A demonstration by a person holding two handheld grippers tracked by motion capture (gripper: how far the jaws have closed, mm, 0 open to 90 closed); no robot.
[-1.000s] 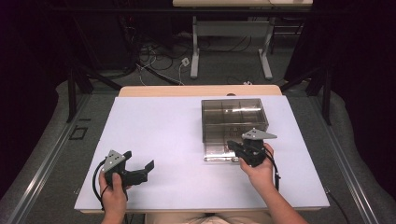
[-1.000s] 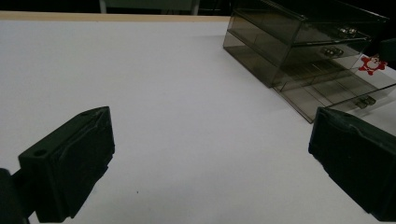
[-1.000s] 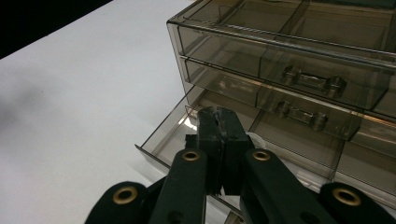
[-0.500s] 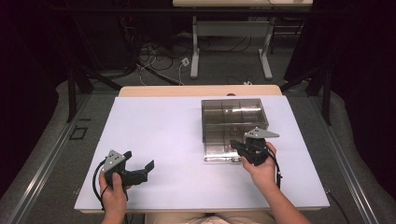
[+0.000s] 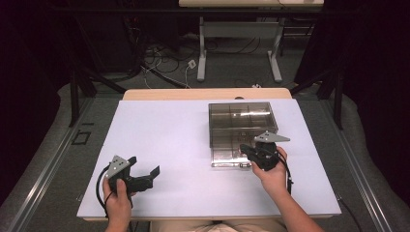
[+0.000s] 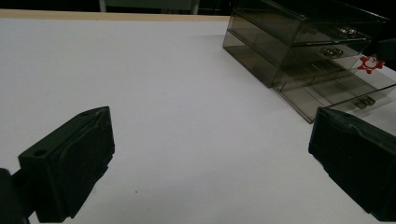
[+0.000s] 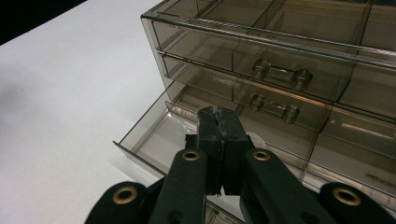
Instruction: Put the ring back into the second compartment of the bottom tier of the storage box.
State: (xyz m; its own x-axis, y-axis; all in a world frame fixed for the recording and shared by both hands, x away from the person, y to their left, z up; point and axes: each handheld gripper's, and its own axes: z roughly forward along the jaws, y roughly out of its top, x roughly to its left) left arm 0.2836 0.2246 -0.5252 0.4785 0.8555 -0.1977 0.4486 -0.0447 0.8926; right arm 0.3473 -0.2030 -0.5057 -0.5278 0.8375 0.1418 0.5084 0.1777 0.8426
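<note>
no readable text, labels or numbers. one sign: a small red santa-like sticker (image 6: pixel 371 63) on the smoky clear drawer box (image 6: pixel 299 42), at 2 o'clock in the left gripper view.

drawer unit (image 5: pixel 242 123) on table (image 5: pixel 169 140), right-rear

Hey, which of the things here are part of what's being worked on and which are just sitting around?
In use:
- smoky transparent plastic drawer cabinet, its bottom drawer pulled out
- right hand-held gripper, jaws shut, over that open drawer

Idle or background:
- left hand-held gripper, jaws open, above bare white tabletop
- small red star sticker beside the cabinet
- cables on the floor beyond
</note>
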